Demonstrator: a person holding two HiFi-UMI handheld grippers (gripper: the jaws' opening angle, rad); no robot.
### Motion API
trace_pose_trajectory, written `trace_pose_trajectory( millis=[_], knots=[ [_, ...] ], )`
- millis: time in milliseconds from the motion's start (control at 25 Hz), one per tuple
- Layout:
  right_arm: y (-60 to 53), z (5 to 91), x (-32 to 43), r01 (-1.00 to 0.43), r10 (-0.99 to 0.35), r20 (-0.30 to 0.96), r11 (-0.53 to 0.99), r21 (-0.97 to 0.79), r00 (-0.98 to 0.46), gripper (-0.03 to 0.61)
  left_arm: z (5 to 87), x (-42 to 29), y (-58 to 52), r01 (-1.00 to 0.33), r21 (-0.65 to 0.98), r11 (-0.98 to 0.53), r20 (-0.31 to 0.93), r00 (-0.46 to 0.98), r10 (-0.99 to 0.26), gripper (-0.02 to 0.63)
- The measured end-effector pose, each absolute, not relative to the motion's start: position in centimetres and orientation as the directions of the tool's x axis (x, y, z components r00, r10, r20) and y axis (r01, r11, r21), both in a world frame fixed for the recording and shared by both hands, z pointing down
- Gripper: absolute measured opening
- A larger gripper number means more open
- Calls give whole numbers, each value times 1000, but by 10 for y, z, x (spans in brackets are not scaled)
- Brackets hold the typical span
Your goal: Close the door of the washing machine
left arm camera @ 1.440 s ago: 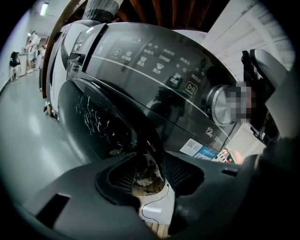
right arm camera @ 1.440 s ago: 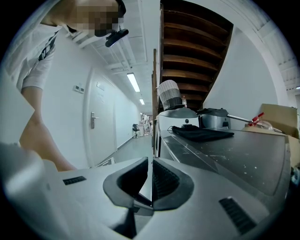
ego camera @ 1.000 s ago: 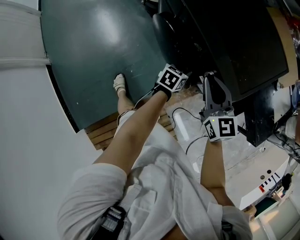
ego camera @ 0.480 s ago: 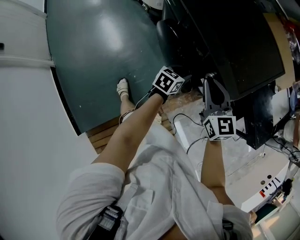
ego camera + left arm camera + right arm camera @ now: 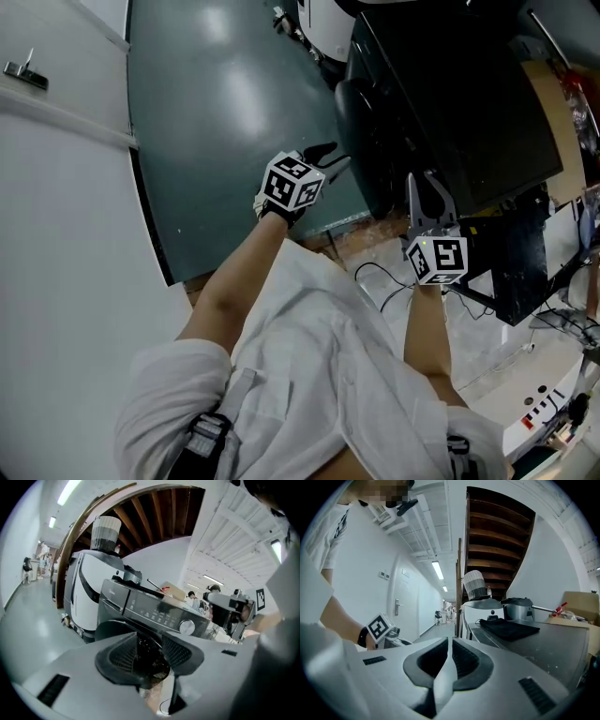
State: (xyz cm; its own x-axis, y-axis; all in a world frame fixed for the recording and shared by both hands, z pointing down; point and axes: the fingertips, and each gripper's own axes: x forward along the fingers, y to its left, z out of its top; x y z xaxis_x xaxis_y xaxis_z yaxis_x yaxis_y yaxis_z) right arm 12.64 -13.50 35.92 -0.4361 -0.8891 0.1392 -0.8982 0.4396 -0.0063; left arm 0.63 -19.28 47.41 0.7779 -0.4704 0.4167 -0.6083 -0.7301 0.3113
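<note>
While the left gripper (image 5: 330,157), jaws parted on nothing and just narrowing, points at the washing machine door (image 5: 352,103) at one o'clock, the right gripper (image 5: 424,186) hangs alongside, jaws clenched empty.

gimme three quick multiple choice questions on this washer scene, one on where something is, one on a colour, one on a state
1. Where is the washing machine's round knob?
A on its control panel
B on a wall
C on its top

2. What colour is the floor in the head view?
A red
B dark green
C yellow

3. How is the left gripper?
A shut on a cloth
B shut on a handle
C open, holding nothing

Answers: A, the knob sits at the panel's right end. B, the floor beside the grippers is dark green. C, its jaws, which have just closed a little, stand apart with nothing between them.
</note>
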Motion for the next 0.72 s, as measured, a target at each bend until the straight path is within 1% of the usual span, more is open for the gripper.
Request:
trace_pose_trajectory(
  millis=[200,360,560,720],
  knots=[
    [-133,343,120,-889,-884,117,457,13,-453,34,422,-52,-187,-687,248,-683,345,721,-600,152],
    [-134,329,116,-884,-881,100,467,30,-463,34,377,-88,-181,-740,192,-645,258,672,-695,117],
    [-137,307,110,-880,-881,55,473,41,-470,34,327,-124,-171,-801,92,-591,167,598,-784,100],
    [-138,294,105,-877,-879,27,477,54,-477,34,305,-150,-163,-839,36,-543,115,544,-831,71]
  ],
)
